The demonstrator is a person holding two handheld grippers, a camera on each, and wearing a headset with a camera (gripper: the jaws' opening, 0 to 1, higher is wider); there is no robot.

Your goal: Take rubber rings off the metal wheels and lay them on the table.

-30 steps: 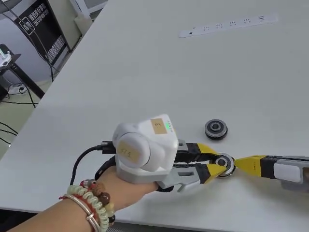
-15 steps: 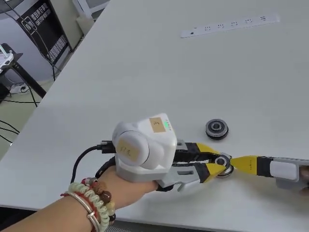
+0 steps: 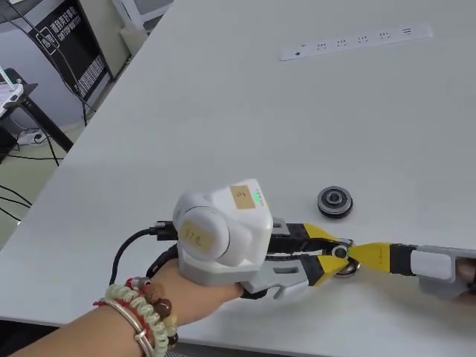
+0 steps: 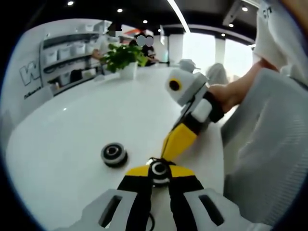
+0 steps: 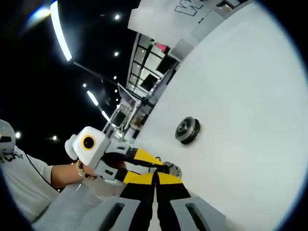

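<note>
Noting the geometry first: the left gripper (image 3: 329,254) is clenched on a small metal wheel (image 4: 159,169), one yellow jaw on each side of it, low over the table (image 3: 223,111). In the head view that wheel lies at 3 o'clock from my left hand. The right gripper (image 5: 155,177) comes at it from 3 o'clock, so the two tools meet tip to tip along one line, with the wheel between them. The right jaws are pressed together at the wheel's rim; I cannot tell whether a ring edge is pinched between them.

Judgement: the peel has to pull back toward 3 o'clock, and the right hand does it.

Count: two wheels and two grippers. The free wheel (image 3: 335,201) lies flat at 12 o'clock from the held one, near but apart, wearing its black rubber ring (image 3: 320,201).
</note>
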